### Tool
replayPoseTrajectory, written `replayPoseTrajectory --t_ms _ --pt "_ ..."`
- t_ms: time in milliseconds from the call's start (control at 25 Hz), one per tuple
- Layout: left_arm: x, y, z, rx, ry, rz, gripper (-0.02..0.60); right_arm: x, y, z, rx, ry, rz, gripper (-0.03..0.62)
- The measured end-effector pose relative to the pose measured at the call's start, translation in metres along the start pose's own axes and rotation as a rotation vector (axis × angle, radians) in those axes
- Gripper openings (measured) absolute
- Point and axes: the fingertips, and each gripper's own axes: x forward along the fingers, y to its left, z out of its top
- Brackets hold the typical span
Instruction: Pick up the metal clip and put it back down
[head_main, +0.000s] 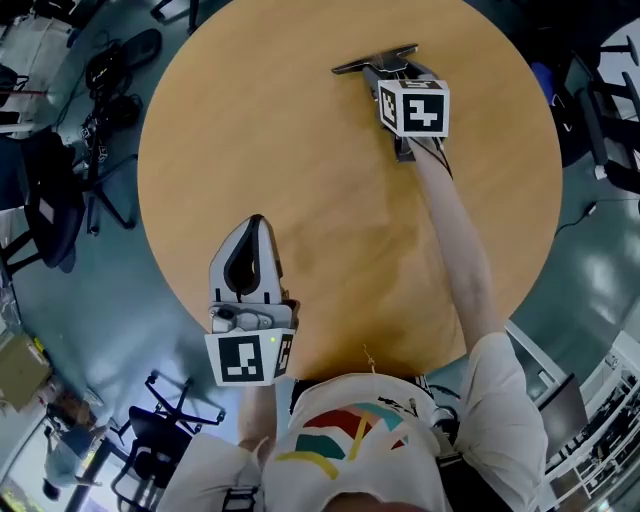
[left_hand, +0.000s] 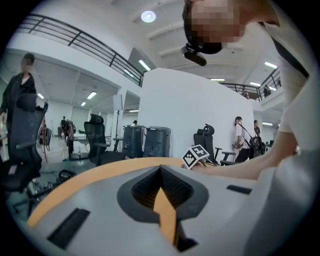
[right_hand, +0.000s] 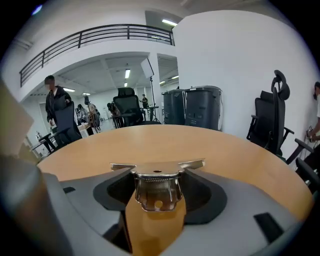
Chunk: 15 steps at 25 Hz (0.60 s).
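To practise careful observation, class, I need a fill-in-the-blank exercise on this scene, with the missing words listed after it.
1. The right gripper is shut on the metal clip, while the left gripper holds ___.
2. The wooden table is ___ in shape.
3. Of the two grippers, the ___ one is farther from the person's body.

Missing words: nothing; round; right.

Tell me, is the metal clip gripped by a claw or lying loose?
Gripped. The right claw is closed on the metal clip, its handle pinched between the jaws. Lifted or not: cannot tell.
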Motion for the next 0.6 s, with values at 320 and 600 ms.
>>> replayPoseTrajectory --t_ms 320,600 --pt "0.026 0.008 -0.031 -0.121 0.052 -0.030 0.042 0.020 0.003 -0.012 -0.093 0.011 -0.059 0.298" --pt "0.023 -0.005 -0.033 -0.125 0.061 -0.059 0.043 0.019 0.007 -0.012 -0.105 0.002 -0.048 0.301"
